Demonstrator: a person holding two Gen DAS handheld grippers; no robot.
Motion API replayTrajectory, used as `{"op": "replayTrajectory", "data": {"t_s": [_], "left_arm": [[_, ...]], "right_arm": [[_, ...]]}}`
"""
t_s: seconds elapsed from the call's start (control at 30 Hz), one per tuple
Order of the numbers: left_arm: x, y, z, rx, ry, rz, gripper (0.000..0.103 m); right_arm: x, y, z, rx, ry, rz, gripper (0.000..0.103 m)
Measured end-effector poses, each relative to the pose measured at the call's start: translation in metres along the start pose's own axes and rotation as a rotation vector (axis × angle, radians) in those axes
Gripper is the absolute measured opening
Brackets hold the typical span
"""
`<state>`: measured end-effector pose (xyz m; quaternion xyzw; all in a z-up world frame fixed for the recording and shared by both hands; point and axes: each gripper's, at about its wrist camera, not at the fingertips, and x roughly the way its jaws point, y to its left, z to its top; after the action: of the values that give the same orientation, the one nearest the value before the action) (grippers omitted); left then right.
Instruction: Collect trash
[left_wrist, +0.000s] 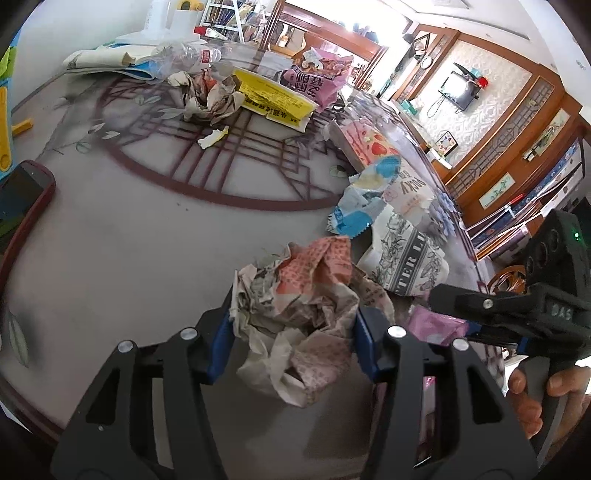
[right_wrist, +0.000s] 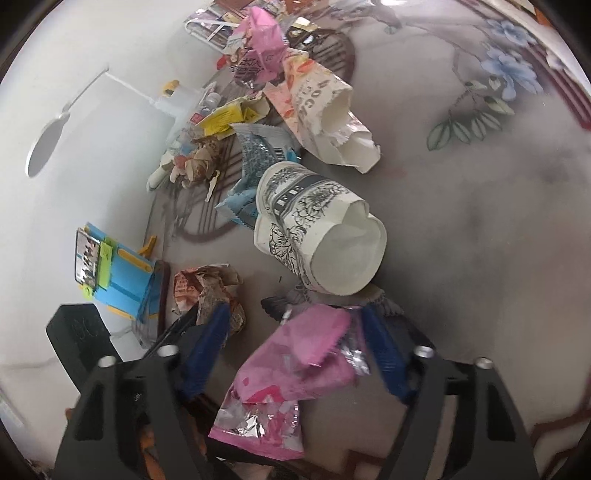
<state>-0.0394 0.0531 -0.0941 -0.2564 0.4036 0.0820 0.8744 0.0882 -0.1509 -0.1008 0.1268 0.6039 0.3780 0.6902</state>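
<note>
crumpled paper, pink foil: two grippers work a littered tabletop

crumpled paper wad (left_wrist: 295, 317) sits clamped between the blue pads of the left gripper (left_wrist: 293, 339), jaws part closed and pressing on both of its sides, low over the grey patterned tabletop (left_wrist: 129, 258). the right gripper (right_wrist: 295, 354) straddles a pink foil wrapper (right_wrist: 288, 373); its jaws stand about half open and the pads do not look to be pressing the foil, so the wrapper appears not yet gripped. just beyond it lies a printed paper cup (right_wrist: 317, 236) on its side, mouth toward the camera, with a blue snack packet (right_wrist: 255, 162) behind it and a yellow carton (left_wrist: 273, 98) and a crushed clear bottle (left_wrist: 188, 57) farther back. a red-cased phone (left_wrist: 22, 195) rests near the edge and is not trash. judged from here, the step in hand is lifting both pieces away. to do it well, the right pads should close on the thick folded part of the wrapper, not its loose silvery edge, and the left should lift straight up, as loose paper may slip. no bin is in view.
</note>
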Motion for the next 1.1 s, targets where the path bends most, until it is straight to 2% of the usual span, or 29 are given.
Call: {"op": "replayTrajectory", "data": {"t_s": [0.1, 0.2, 0.27, 0.33, 0.37, 0.4, 0.47, 0.5, 0.8, 0.97, 1.1], "left_arm": [[0.0, 0.001, -0.001, -0.004, 0.002, -0.005, 0.053], [0.0, 0.002, 0.0, -0.006, 0.004, -0.009, 0.052], [0.0, 0.002, 0.0, -0.006, 0.003, -0.008, 0.052], [0.0, 0.002, 0.0, -0.007, 0.002, -0.007, 0.053], [-0.001, 0.002, 0.0, -0.01, 0.002, -0.007, 0.052], [-0.001, 0.002, 0.0, -0.011, 0.001, -0.006, 0.053], [-0.001, 0.003, -0.001, -0.016, 0.0, -0.004, 0.053], [-0.002, 0.003, -0.001, -0.017, -0.001, -0.003, 0.052], [-0.014, 0.01, 0.001, -0.058, -0.07, 0.053, 0.052], [-0.011, 0.016, 0.002, -0.077, -0.064, 0.057, 0.053], [-0.009, 0.017, 0.002, -0.08, -0.058, 0.055, 0.053]], "right_arm": [[0.001, 0.005, -0.001, -0.031, 0.0, -0.018, 0.03], [0.0, 0.007, -0.001, -0.044, -0.002, 0.001, 0.022], [-0.002, 0.011, -0.001, -0.06, -0.015, -0.002, 0.022], [-0.003, 0.015, -0.001, -0.066, -0.025, -0.001, 0.026], [-0.004, 0.015, -0.001, -0.062, -0.032, 0.001, 0.036], [-0.005, 0.015, -0.001, -0.054, -0.042, 0.01, 0.052], [-0.008, 0.015, -0.001, -0.039, -0.066, 0.02, 0.067], [-0.01, 0.016, -0.001, -0.037, -0.075, 0.022, 0.07], [0.002, 0.023, -0.002, -0.079, -0.027, -0.003, 0.073], [0.005, 0.025, -0.005, -0.099, 0.001, -0.039, 0.076], [0.006, 0.023, -0.008, -0.086, 0.041, -0.014, 0.076]]}}
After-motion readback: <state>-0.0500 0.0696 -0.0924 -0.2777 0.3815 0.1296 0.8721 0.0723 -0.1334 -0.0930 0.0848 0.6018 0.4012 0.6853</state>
